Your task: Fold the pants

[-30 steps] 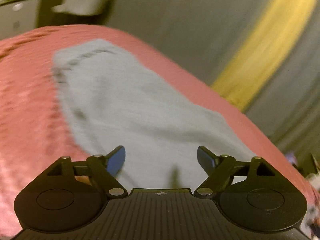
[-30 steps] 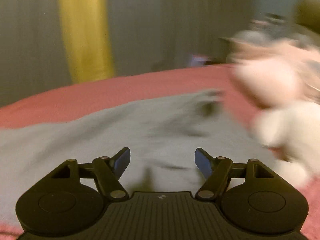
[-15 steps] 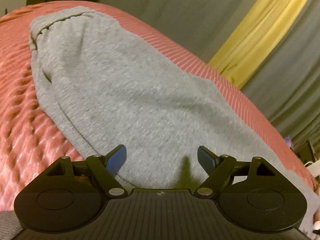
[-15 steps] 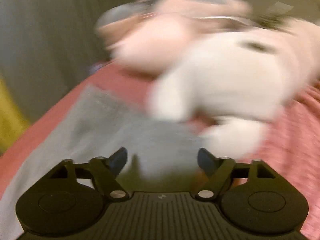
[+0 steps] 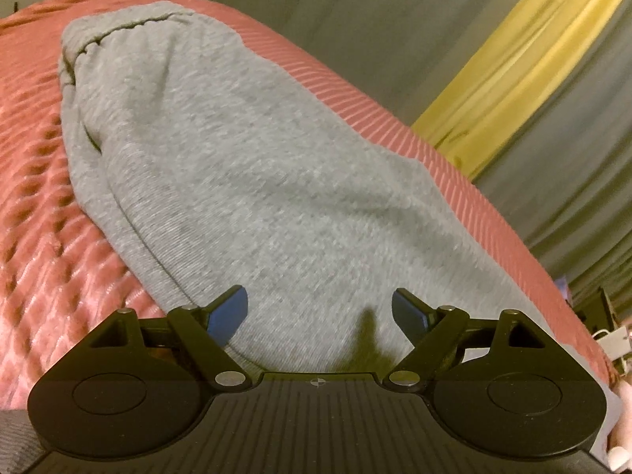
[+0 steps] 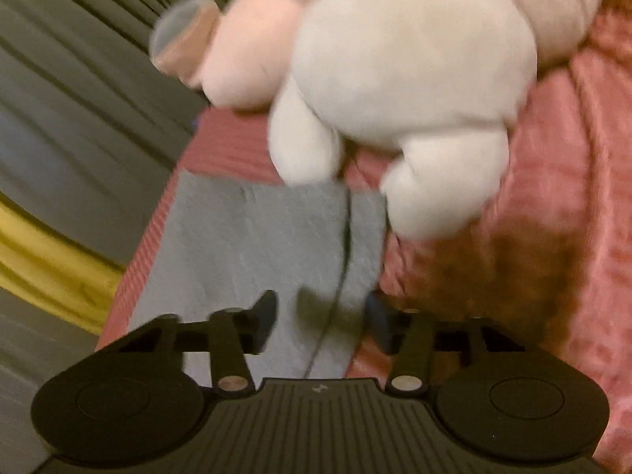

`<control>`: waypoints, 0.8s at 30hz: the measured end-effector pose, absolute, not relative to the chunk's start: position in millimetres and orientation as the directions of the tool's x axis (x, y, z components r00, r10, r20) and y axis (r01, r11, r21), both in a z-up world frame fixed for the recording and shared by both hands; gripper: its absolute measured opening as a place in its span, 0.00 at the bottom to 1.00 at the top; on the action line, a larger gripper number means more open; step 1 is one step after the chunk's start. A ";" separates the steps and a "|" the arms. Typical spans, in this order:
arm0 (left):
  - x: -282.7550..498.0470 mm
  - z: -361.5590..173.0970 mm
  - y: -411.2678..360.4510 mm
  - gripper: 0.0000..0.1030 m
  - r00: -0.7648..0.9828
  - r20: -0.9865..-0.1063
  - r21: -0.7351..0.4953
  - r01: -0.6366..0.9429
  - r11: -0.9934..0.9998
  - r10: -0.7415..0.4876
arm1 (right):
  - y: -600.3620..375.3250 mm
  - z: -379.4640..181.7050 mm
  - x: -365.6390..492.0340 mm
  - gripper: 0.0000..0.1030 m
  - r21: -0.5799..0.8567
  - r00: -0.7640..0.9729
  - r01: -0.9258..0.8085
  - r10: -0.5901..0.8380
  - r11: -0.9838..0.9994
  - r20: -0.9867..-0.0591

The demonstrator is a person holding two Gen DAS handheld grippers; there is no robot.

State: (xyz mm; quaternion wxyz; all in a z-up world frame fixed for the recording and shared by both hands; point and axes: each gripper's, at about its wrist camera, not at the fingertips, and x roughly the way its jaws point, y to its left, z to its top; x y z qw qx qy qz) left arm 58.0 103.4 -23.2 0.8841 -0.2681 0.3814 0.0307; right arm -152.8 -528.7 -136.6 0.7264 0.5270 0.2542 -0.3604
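A home bedroom; a bed [image 5: 35, 237] under a pink quilted cover; plush toys [image 6: 395, 67] on it; curtains [image 5: 513, 59] behind the bed.

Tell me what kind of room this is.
Most likely a bedroom. Grey pants lie on a bed's pink textured bedspread, a white and pink plush toy sits on it, and grey and yellow curtains hang behind.
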 end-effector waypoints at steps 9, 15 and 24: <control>58.1 -23.5 104.7 0.86 0.709 -0.687 -0.462 -0.256 0.849 -0.160 | -521.5 -129.0 -179.4 0.38 0.622 0.651 0.757 -0.149 0.199 -0.745; 59.1 -24.0 104.9 0.87 0.709 -0.686 -0.464 -0.256 0.848 -0.161 | -519.1 -112.6 -172.2 0.38 0.600 0.659 0.747 -0.199 0.286 -0.725; 59.9 -24.4 105.2 0.88 0.712 -0.683 -0.471 -0.257 0.844 -0.165 | -531.3 -137.7 -154.8 0.12 0.635 0.670 0.733 -0.098 0.246 -0.736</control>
